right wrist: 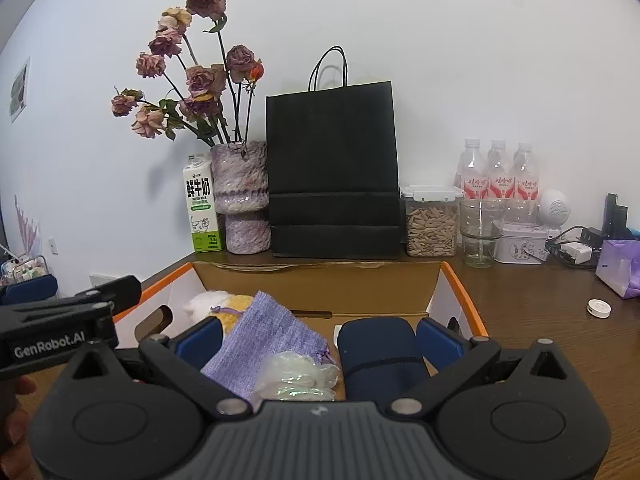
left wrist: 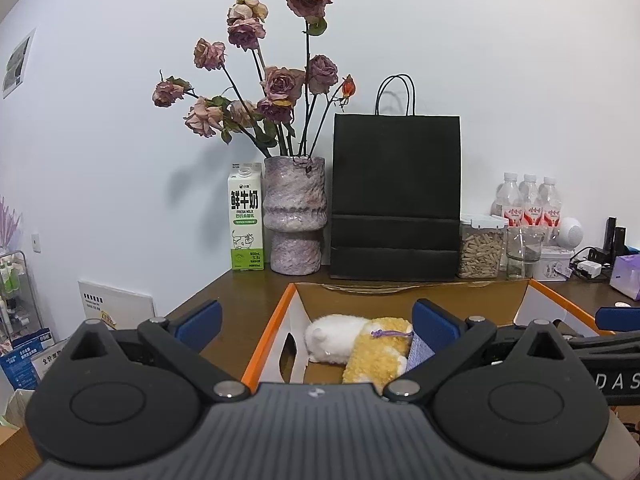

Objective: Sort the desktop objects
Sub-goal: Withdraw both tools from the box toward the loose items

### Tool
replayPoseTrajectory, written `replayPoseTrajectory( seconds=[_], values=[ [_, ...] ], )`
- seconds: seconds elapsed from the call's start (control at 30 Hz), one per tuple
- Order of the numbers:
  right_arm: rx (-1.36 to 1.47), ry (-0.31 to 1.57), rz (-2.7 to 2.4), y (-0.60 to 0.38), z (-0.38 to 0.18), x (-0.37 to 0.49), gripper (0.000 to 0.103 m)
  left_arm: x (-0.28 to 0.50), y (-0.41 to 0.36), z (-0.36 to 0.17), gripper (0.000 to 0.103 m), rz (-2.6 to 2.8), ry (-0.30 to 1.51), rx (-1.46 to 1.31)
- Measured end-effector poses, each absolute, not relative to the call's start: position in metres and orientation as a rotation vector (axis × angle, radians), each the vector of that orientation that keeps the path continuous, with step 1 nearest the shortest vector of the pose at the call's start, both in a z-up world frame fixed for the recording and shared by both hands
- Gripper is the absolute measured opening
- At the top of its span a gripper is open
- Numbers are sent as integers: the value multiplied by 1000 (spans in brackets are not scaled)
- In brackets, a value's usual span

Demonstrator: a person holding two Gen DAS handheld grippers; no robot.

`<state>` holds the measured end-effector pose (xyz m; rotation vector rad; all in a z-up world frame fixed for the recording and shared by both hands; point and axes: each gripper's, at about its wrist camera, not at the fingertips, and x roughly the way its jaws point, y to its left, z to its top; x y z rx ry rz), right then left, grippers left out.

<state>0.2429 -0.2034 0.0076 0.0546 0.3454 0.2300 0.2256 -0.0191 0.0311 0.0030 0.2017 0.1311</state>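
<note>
An open cardboard box with orange rims [left wrist: 264,340] [right wrist: 464,292] sits on the brown desk. Inside lie a white and yellow plush toy [left wrist: 360,344] [right wrist: 212,304], a purple knit pouch [right wrist: 264,340], a clear crumpled plastic bag [right wrist: 296,376] and a dark navy cylinder [right wrist: 380,356]. My left gripper [left wrist: 316,320] is open and empty above the box's left part. My right gripper [right wrist: 320,340] is open and empty above the box's contents.
At the back wall stand a milk carton [left wrist: 246,220], a vase of dried roses [left wrist: 294,216], a black paper bag [left wrist: 396,200], a jar of seeds [right wrist: 430,222], a glass [right wrist: 480,232], water bottles [right wrist: 496,172] and a tin [right wrist: 520,246]. A small white disc [right wrist: 599,307] lies at right.
</note>
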Motion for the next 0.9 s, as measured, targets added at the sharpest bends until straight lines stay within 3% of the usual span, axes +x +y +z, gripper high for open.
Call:
replayPoseTrajectory(
  seconds=[0.9],
  values=[
    [32, 300, 235, -210, 1, 223, 103, 212, -22, 25, 103, 60, 176, 14]
  ],
)
